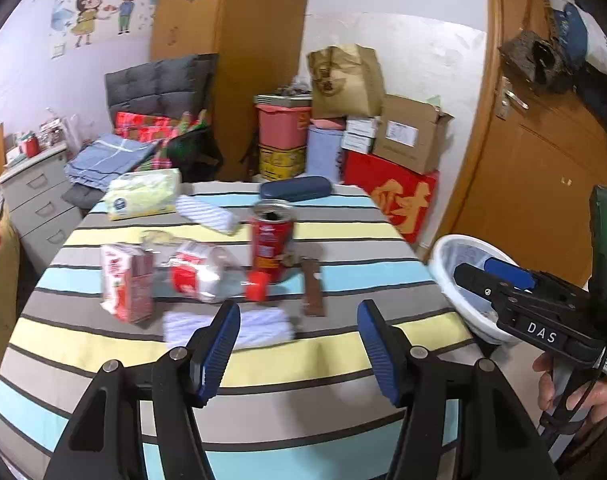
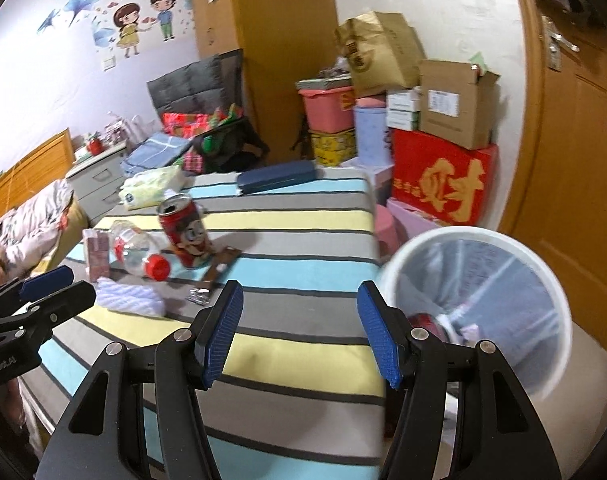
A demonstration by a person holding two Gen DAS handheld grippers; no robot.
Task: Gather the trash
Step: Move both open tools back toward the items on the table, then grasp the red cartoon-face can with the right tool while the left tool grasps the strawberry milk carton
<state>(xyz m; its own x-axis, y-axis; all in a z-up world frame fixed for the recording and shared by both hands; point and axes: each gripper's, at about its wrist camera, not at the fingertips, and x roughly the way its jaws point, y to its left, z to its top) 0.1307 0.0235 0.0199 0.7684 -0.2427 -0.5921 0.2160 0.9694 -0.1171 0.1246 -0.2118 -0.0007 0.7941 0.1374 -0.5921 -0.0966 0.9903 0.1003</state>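
Two tools, left tool (image 1: 299, 348) and right tool (image 2: 299, 332), gape empty; a careless reach could topple the upright can (image 1: 272, 240).

- Left gripper (image 1: 299, 348): jaws apart, nothing between them, pointing forward and downward.
- Right gripper (image 2: 299, 332): jaws apart and empty, angled downward likewise.
- A hand (image 1: 559, 384) grasps the right gripper's handle.
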